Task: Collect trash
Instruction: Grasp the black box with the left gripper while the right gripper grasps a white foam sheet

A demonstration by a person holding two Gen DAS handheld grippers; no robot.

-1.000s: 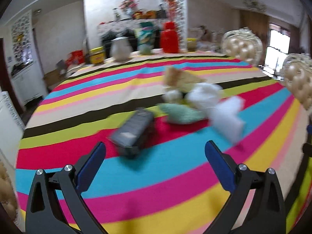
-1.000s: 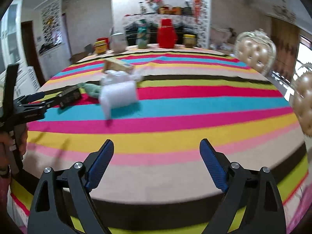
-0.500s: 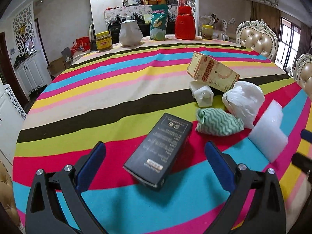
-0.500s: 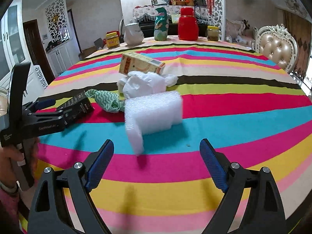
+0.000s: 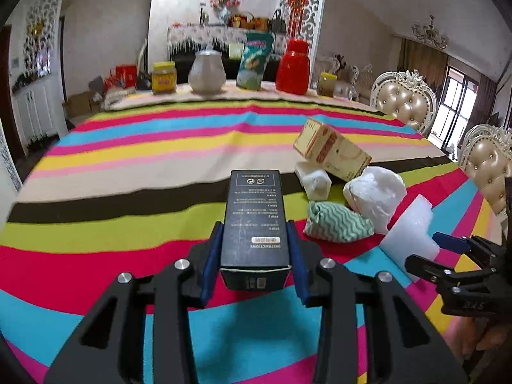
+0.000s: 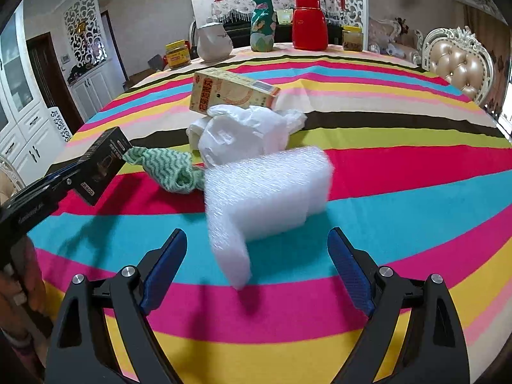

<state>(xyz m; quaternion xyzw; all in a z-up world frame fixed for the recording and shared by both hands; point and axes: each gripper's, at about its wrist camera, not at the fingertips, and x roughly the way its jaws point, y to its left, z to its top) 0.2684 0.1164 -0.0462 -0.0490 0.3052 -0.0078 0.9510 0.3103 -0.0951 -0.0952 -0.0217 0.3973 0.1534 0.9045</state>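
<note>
- While your left gripper (image 5: 254,256) clamps the black box (image 5: 254,220) between its blue pads, the left wrist view shows the box lifted above the striped tablecloth (image 5: 128,166), pointing forward.
- To its right lie the green zigzag cloth (image 5: 336,224), white plastic bag (image 5: 376,196), yellow carton (image 5: 331,150) and foam wrap (image 5: 412,230), close together.
- From the right wrist view, your right gripper (image 6: 257,272) is spread wide and holds nothing.
- You have the foam wrap (image 6: 265,198) just ahead between the fingers, on the cloth, untouched.
- At the left edge, the left gripper (image 6: 68,179) carries the black box (image 6: 102,166) clear of the table.
</note>
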